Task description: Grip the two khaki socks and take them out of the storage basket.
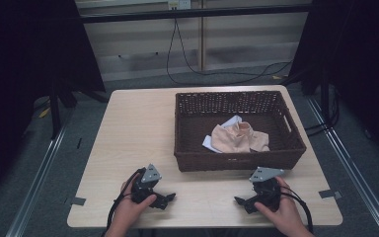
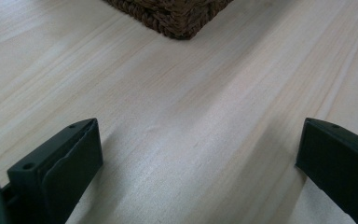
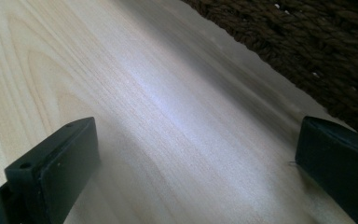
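Both the left gripper and right gripper rest open-jawed near the desk's front edge, so reaching for the peach cloth could snag the basket's front wall.

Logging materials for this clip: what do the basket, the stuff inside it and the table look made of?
Basket: dark brown woven wicker or rattan, matte, braided strands visible. Peach garment: soft, creased cloth; the white piece under it may be fabric or paper. Table: pale wood-grain top, smooth, possibly laminate.

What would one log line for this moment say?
left tool: open, on table | right tool: open, on table | clothes: in basket
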`<state>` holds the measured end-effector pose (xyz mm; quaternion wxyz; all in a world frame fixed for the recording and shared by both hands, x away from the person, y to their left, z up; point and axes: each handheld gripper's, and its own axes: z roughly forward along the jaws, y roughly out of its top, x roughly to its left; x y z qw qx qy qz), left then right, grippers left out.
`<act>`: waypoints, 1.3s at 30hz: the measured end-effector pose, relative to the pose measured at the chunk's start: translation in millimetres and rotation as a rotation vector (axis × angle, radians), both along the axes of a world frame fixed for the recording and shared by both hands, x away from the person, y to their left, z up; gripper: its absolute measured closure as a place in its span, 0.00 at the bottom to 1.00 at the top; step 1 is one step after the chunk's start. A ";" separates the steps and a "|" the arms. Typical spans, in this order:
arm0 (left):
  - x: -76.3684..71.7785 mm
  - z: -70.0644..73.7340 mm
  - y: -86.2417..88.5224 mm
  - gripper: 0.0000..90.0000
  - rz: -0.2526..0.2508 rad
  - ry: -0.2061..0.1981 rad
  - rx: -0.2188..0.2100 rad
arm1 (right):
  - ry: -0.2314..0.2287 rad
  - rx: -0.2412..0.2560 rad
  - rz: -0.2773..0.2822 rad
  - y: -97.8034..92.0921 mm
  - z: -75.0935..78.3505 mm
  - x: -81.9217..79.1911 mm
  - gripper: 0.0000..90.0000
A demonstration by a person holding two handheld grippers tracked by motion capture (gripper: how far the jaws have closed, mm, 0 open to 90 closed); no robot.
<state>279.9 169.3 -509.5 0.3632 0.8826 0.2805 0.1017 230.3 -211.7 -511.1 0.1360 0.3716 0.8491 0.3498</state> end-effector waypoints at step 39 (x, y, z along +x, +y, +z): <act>0.1 0.2 0.2 0.00 -0.002 0.002 0.002 | 0.251 -0.067 0.133 3.2 81.9 25.4 0.11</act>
